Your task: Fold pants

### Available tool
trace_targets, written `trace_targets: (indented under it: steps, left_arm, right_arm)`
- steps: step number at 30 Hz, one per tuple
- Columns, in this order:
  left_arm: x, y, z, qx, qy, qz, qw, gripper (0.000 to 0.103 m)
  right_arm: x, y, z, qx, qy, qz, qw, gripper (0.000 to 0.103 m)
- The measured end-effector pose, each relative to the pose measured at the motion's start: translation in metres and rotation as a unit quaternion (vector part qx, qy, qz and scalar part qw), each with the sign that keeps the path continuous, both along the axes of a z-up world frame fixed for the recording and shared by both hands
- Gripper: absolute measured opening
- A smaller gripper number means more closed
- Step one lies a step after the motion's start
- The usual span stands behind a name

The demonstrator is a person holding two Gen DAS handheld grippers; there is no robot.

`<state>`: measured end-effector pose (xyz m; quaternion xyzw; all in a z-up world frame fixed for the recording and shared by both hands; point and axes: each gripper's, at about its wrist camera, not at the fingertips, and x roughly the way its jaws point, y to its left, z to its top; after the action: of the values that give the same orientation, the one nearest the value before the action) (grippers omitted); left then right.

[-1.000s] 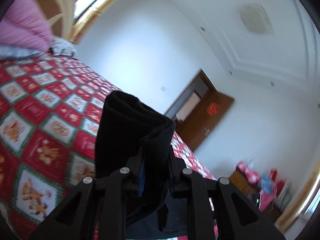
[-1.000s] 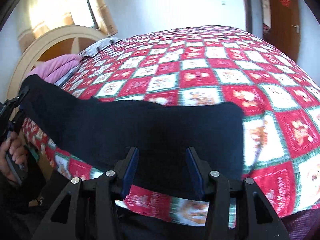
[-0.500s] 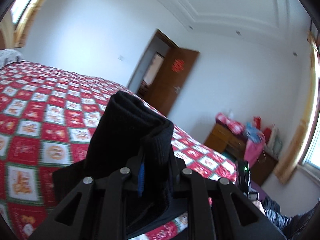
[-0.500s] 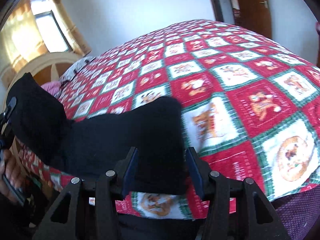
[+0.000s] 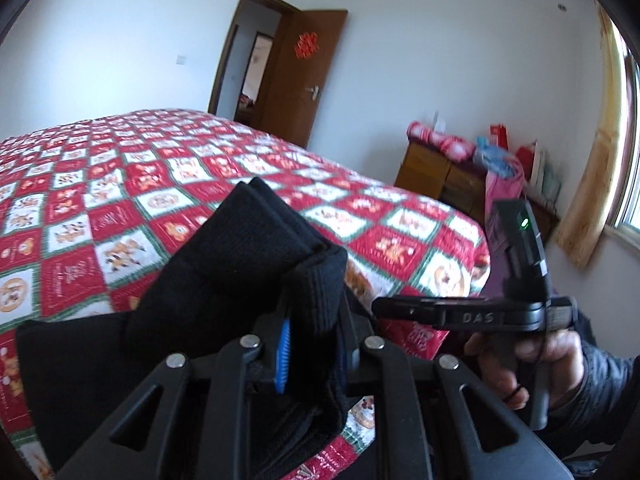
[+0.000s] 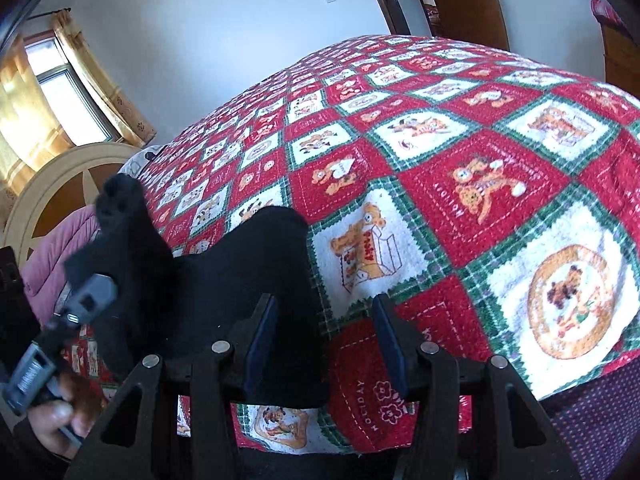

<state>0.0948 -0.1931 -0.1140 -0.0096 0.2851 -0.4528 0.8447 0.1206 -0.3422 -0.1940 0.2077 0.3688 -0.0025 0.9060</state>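
Observation:
Black pants point(image 5: 248, 256) lie near the front edge of a bed covered by a red patchwork quilt point(image 5: 120, 184). My left gripper point(image 5: 312, 320) is shut on a thick folded end of them, which stands up above the fingers. In the right wrist view that lifted end point(image 6: 120, 220) hangs from the left gripper point(image 6: 100, 276) at the far left. The rest of the pants point(image 6: 240, 272) rests on the quilt point(image 6: 480, 160). My right gripper point(image 6: 324, 328) stands open just above the pants' right edge, its pads pressing on nothing. In the left wrist view the right gripper point(image 5: 384, 306) shows side-on, held by a hand point(image 5: 500, 360).
An open wooden door point(image 5: 304, 80) is behind the bed. A wooden cabinet point(image 5: 440, 176) piled with bags stands by a curtained window point(image 5: 600, 160). A headboard point(image 6: 52, 184) and pink bedding point(image 6: 56, 256) are at the bed's left end. The quilt's front edge point(image 6: 400, 440) drops off close below the fingers.
The left gripper swung across with the held end toward the right gripper, rolling as it went. The pants went from a wide spread to a narrower doubled pile. The right gripper stayed open.

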Motion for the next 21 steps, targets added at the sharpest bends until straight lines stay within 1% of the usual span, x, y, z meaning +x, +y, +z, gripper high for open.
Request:
trace_targets:
  steps: [7, 10, 11, 12, 14, 15, 16, 17, 19, 21]
  left_arm:
    - [0.001, -0.032, -0.021, 0.042, -0.011, -0.005, 0.999, 0.019]
    - [-0.006, -0.039, -0.027, 0.057, -0.022, -0.006, 0.9981, 0.022]
    - [-0.01, -0.039, -0.027, 0.059, -0.024, -0.01, 0.9979, 0.026]
    - [-0.013, -0.04, -0.026, 0.057, -0.027, -0.016, 0.9979, 0.028]
    - [-0.025, -0.038, -0.02, 0.052, -0.044, -0.029, 0.9973, 0.04]
    - [-0.03, -0.035, -0.016, 0.048, -0.055, -0.032, 0.9968, 0.043]
    - [-0.039, -0.028, -0.009, 0.039, -0.073, -0.033, 0.996, 0.051]
    - [-0.044, -0.023, -0.005, 0.035, -0.085, -0.03, 0.9953, 0.061]
    - [-0.05, -0.008, 0.002, 0.028, -0.112, -0.011, 0.9932, 0.07]
    - [-0.049, 0.007, 0.004, 0.03, -0.125, 0.02, 0.9915, 0.072]
  right_arm:
    - [0.0, -0.009, -0.003, 0.038, -0.017, -0.01, 0.999, 0.051]
    - [-0.001, -0.015, -0.004, 0.064, -0.029, -0.011, 0.998, 0.051]
    - [-0.001, -0.016, -0.004, 0.072, -0.031, -0.01, 0.997, 0.051]
    - [-0.001, -0.016, -0.005, 0.081, -0.032, -0.008, 0.996, 0.051]
    - [-0.001, -0.016, -0.006, 0.098, -0.037, 0.0, 0.994, 0.051]
    - [-0.001, -0.016, -0.006, 0.106, -0.04, 0.003, 0.994, 0.051]
    - [-0.001, -0.016, -0.006, 0.109, -0.044, 0.004, 0.993, 0.051]
    - [-0.002, -0.015, -0.005, 0.11, -0.048, 0.005, 0.993, 0.051]
    - [-0.004, -0.014, -0.001, 0.11, -0.06, 0.007, 0.992, 0.051]
    - [-0.006, -0.011, 0.005, 0.108, -0.073, 0.012, 0.991, 0.051]
